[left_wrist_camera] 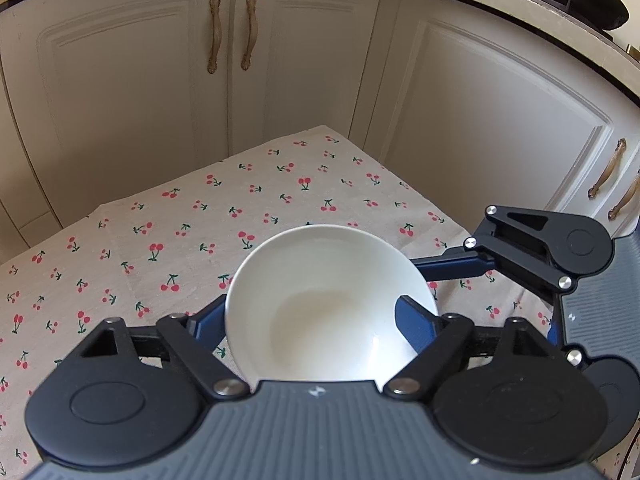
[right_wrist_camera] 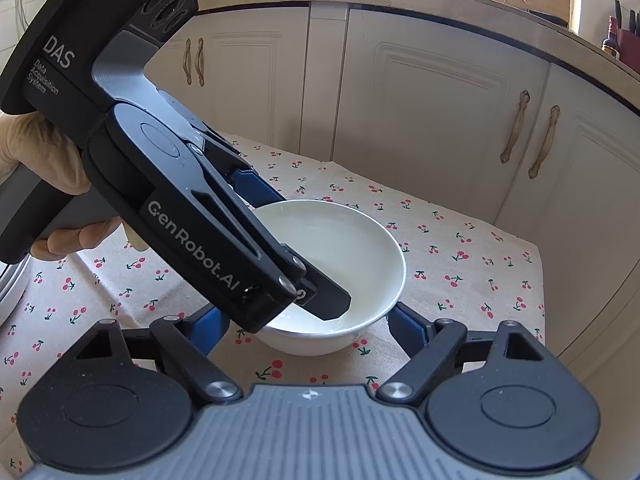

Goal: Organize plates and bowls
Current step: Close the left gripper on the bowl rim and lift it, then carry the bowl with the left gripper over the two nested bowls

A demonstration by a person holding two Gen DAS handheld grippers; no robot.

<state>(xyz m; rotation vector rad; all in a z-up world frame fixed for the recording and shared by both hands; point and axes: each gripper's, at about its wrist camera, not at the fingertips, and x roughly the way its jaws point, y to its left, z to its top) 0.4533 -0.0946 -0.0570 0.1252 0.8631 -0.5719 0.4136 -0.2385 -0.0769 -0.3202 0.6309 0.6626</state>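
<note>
Bowl (left_wrist_camera: 332,304): white, glazed, empty. I judge it stiff, breakable and slick; best taken at the rim, one pad inside and one outside.

Left wrist view: bowl sits between my left gripper (left_wrist_camera: 310,326) jaws, close to the palm. The blue fingers (left_wrist_camera: 414,326) bracket the rim, one inside and one outside; I read the jaws as half-closed and gripping it. Beyond the right-hand jaw, the right gripper (left_wrist_camera: 452,266) reaches toward the far rim.

Right wrist view: bowl (right_wrist_camera: 360,248) lies ahead of my right gripper (right_wrist_camera: 306,328), whose jaws stand wide with nothing between them, flanking its near wall. Only here I see a gloved hand (right_wrist_camera: 44,160), the left gripper (right_wrist_camera: 276,248) body dipping into the bowl, and the bowl resting on the cherry cloth (right_wrist_camera: 460,260).
</note>
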